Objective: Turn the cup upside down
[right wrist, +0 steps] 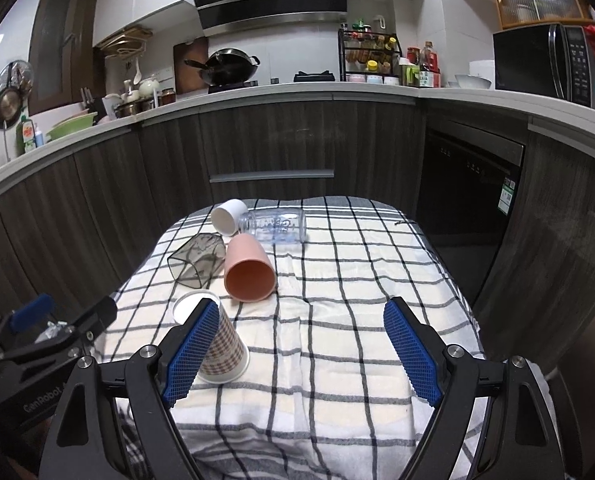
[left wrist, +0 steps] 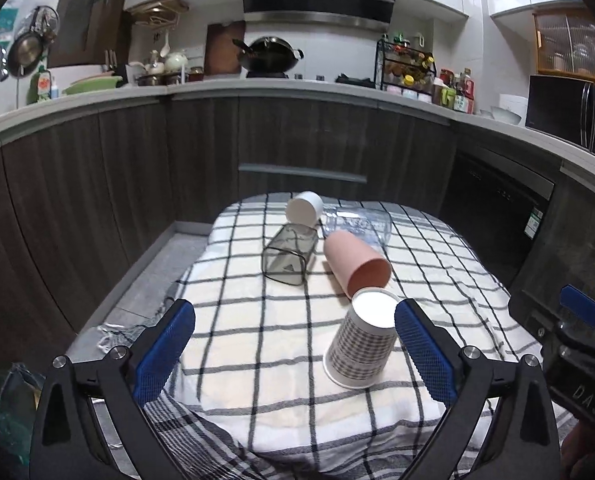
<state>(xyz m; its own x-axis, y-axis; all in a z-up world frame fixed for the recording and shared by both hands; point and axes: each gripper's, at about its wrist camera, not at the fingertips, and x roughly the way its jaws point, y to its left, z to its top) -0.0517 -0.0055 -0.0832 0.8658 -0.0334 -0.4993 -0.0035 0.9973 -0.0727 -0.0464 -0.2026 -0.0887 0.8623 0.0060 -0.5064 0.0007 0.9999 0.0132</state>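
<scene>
A paper cup (left wrist: 359, 342) with a fine brown check print and a rolled white rim stands upside down on the bench (left wrist: 257, 360), its wide mouth on the cloth and its flat white base facing up. The bench is draped in a soft, slightly rumpled white cloth (right wrist: 337, 320) crossed by a dark grid, with a grey striped towel (left wrist: 201, 440) at its near edge.

Behind the paper cup lies a matte pink cup (left wrist: 355, 262) on its side, mouth toward the cameras, close to the paper cup's base. Left of it rests a smoky, see-through square tumbler (left wrist: 287, 254), also on its side. Farther back a small white cup (left wrist: 303, 208) lies tipped, next to a clear glass jar (right wrist: 273, 226) with blue lettering, lying flat.

The left gripper (left wrist: 295, 348) is spread wide with nothing between its blue, dimpled pads (left wrist: 163, 352); the paper cup sits just inside the right-hand pad. The right gripper (right wrist: 297, 348) is likewise spread and empty, the paper cup partly hidden behind its left pad.

The right half of the cloth is bare and open, as is the near middle. The cloth's edges fall away on the left and right; dark wood-grain cabinets (right wrist: 277, 140) stand beyond the far edge.
</scene>
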